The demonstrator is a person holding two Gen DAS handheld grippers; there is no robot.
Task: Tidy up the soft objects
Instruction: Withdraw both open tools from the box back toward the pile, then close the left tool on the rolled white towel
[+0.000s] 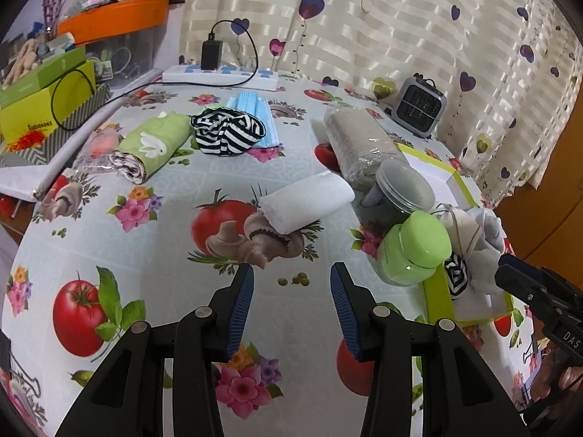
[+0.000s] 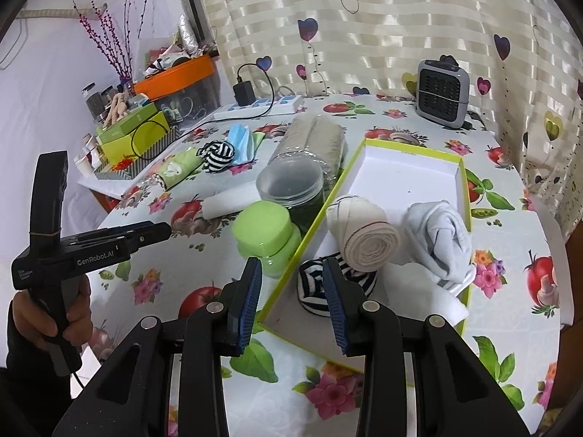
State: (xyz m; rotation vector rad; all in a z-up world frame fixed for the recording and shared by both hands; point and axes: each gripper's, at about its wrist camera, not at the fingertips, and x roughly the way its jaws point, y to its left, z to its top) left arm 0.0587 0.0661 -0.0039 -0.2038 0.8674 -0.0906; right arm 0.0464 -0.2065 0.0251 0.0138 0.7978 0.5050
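In the right wrist view a white box with a lime rim holds a cream rolled cloth, a bundled white cloth and a black-and-white striped ball. My right gripper is open over the box's near corner; its pads do not press the striped ball. My left gripper is open and empty above the tablecloth, just short of a white rolled towel. Farther back lie a green rabbit-print roll, a striped cloth and blue masks.
A green-lidded jar, a clear-lidded jar and a plastic-wrapped grey roll stand left of the box. At the back are a small heater and a power strip. Stacked boxes crowd the left edge.
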